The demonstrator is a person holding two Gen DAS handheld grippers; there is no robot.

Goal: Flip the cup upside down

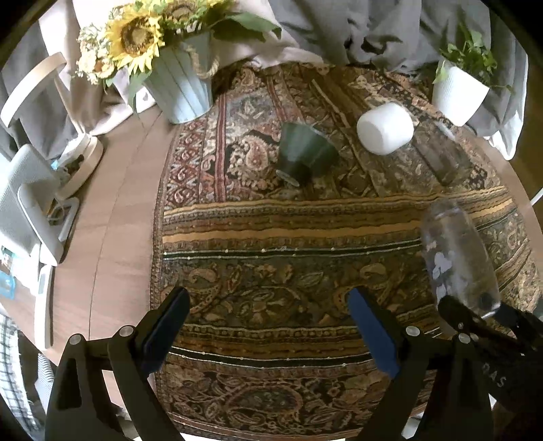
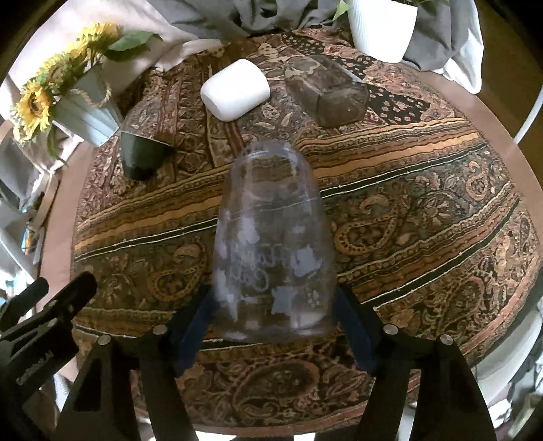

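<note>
A clear glass cup (image 2: 271,244) with white printed shapes sits between the fingers of my right gripper (image 2: 273,325), which is shut on its wide end; its narrow base points away from me. In the left wrist view the same cup (image 1: 458,257) shows at the right, held by the right gripper (image 1: 475,315). My left gripper (image 1: 268,325) is open and empty, above the patterned cloth (image 1: 271,237). A dark green cup (image 1: 302,152), a white cup (image 1: 385,128) and a clear square glass (image 1: 441,152) stand upside down farther back.
A sunflower pot (image 1: 183,84) stands at the back left and a white plant pot (image 1: 458,91) at the back right. Grey fabric (image 1: 339,27) lies behind them. The round wooden table (image 1: 118,203) shows left of the cloth, with white devices (image 1: 30,203) beyond.
</note>
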